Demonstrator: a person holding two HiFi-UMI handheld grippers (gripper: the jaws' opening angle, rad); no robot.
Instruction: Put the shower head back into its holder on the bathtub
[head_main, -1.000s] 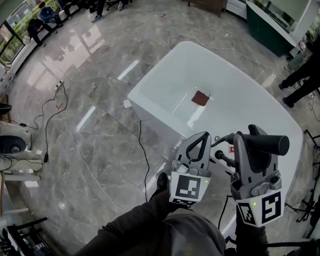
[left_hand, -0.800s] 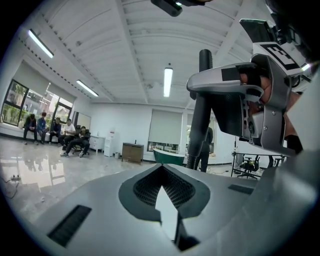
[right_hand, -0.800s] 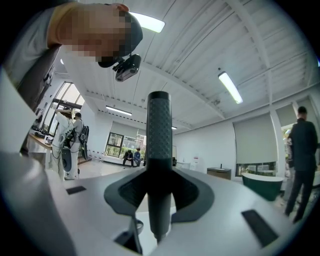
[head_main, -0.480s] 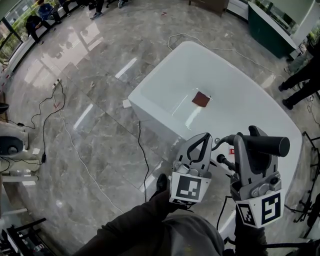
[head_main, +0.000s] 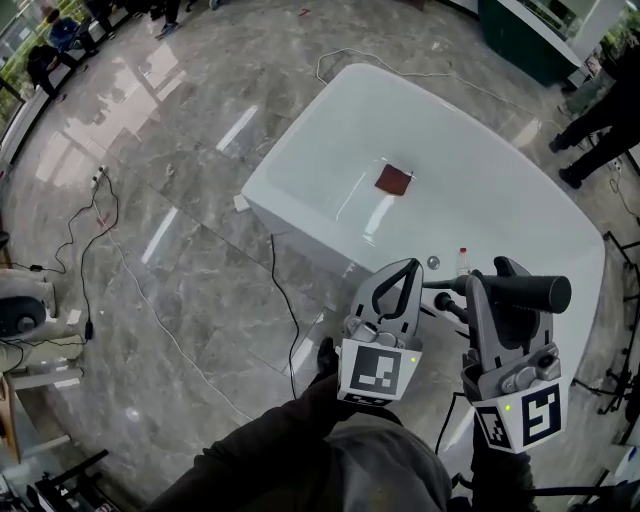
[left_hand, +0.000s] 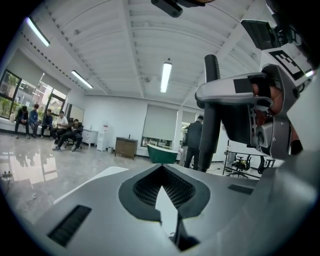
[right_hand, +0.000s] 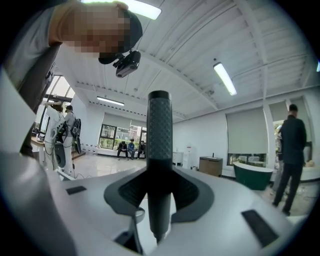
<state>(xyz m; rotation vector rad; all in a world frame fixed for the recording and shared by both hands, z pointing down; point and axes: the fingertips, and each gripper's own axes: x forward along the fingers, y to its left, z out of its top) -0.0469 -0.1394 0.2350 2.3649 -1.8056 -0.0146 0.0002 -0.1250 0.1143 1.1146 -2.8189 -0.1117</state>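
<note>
The white bathtub (head_main: 470, 190) stands ahead of me, with a brown square (head_main: 394, 180) lying on its floor. Small round fittings (head_main: 433, 262) and a little bottle-like piece (head_main: 461, 262) sit on its near rim. My right gripper (head_main: 500, 270) is shut on the dark, textured shower head handle (head_main: 525, 293), held above the near rim. In the right gripper view the handle (right_hand: 159, 140) stands upright, clamped between the jaws (right_hand: 159, 180). Beside it, my left gripper (head_main: 405, 270) is shut with nothing in it (left_hand: 162, 172). The handle (left_hand: 211, 115) also shows in the left gripper view.
Cables (head_main: 280, 290) trail over the grey marble floor left of the tub. A person (head_main: 600, 130) stands at the far right, near a dark green tub (head_main: 520, 35). A white machine (head_main: 20, 300) sits at the left edge. People sit at the far top left (head_main: 45, 55).
The view has shifted slightly, so the tub now sits a little higher and further left in the picture. Both grippers keep the same pose, the right one still clamped on the handle.
</note>
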